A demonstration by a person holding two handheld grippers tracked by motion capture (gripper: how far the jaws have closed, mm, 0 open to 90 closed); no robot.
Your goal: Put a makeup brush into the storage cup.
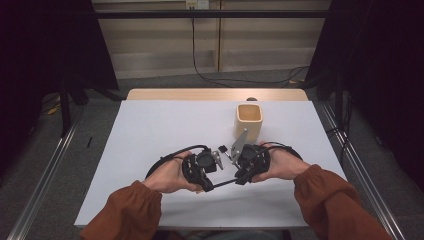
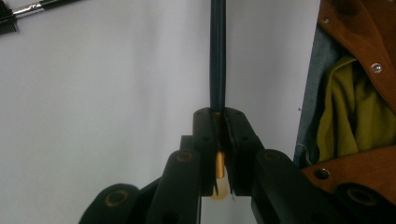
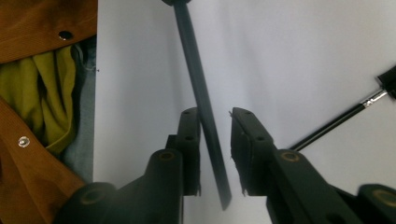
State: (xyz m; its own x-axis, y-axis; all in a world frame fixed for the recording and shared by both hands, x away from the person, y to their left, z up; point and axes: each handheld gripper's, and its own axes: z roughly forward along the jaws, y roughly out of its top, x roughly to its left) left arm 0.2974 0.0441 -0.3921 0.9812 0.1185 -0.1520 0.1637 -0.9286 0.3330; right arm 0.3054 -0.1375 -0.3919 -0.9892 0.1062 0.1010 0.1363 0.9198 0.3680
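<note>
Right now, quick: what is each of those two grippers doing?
Left gripper: closed on a thin dark stick.
Right gripper: open, with the same stick between its jaws, one jaw against it and a gap at the other.

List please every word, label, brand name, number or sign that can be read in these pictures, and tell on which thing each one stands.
None: no readable text in the three views.
The beige cup, the white table top, the dark stick and the brush bear no print that shows.
The wall sockets are too small to read.
</note>
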